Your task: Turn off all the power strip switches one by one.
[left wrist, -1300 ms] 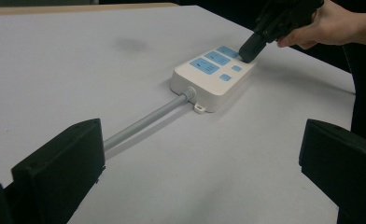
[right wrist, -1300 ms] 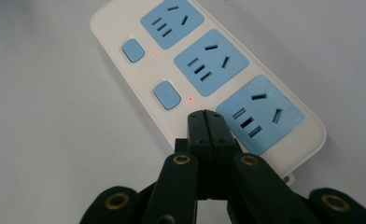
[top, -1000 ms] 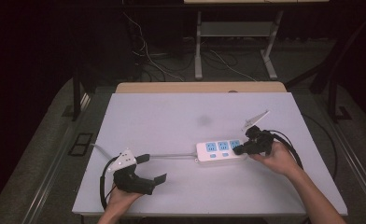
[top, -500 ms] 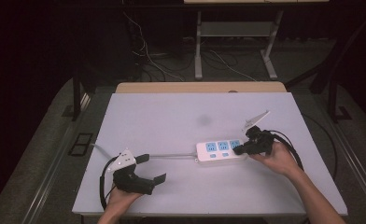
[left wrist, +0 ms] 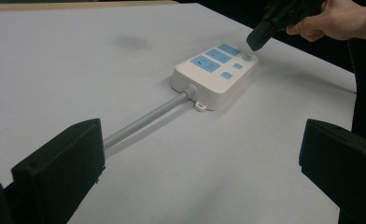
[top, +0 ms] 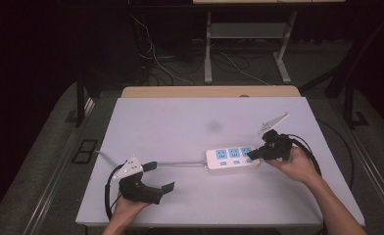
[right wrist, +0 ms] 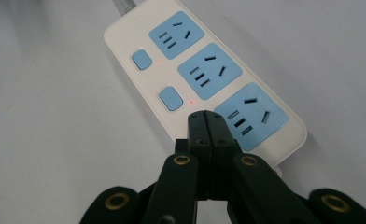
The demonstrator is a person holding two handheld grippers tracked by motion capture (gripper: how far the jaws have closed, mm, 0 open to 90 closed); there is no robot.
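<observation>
Third switch of the power strip (right wrist: 204,84) hidden under the right gripper (right wrist: 205,122) tips, contact there unclear, grey cable (right wrist: 124,4) cut off at top edge, left gripper (left wrist: 195,163) jaw bases cropped below.

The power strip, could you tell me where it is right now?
In the high view the power strip lies right of centre on the white table, with the shut right gripper at its right end.

- High view: fixed above the person's side, looks forward and down on the whole worktop (top: 180,122), far off.
- Left gripper view: low over the worktop, looks along its own jaws across to the power strip (left wrist: 214,74) and the right gripper (left wrist: 258,39) farther off.
- Right gripper view: close, tilted down on the power strip.
- All three share the power strip.
</observation>
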